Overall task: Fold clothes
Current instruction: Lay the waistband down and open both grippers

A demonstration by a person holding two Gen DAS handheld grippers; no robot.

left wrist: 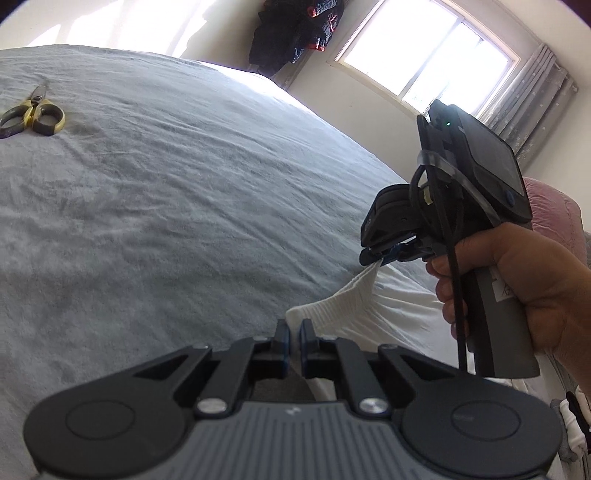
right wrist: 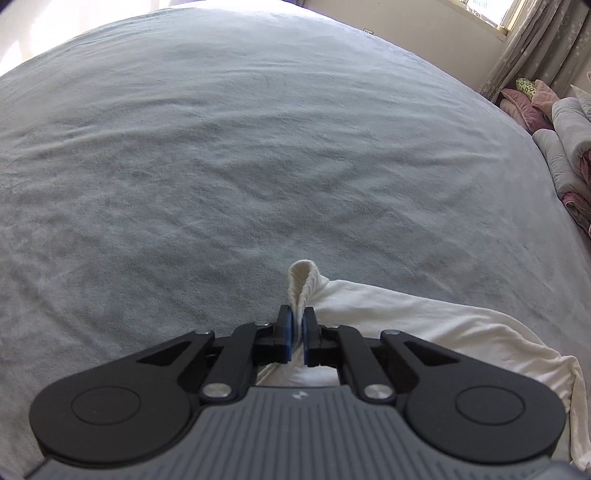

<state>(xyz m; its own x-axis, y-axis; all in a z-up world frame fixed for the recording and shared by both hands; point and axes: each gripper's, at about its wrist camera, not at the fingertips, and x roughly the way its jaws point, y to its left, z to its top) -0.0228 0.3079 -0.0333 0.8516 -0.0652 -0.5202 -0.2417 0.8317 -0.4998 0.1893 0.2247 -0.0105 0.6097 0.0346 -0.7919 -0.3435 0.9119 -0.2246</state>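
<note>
A white garment (left wrist: 354, 306) with a ribbed hem hangs low over the near right part of a grey bed (left wrist: 166, 203). My left gripper (left wrist: 294, 326) is shut on one end of the ribbed hem. My right gripper (left wrist: 371, 258) is shut on the hem a little farther right and holds it above the bed. In the right wrist view my right gripper (right wrist: 297, 317) pinches a fold of the ribbed hem, and the white garment (right wrist: 424, 325) trails to the right over the bed (right wrist: 221, 166).
Yellow-handled scissors (left wrist: 31, 114) lie on the bed at the far left. Dark clothes (left wrist: 295, 29) hang in the far corner beside a window (left wrist: 424, 55). Pink and grey bedding (right wrist: 561, 147) is piled along the bed's right side.
</note>
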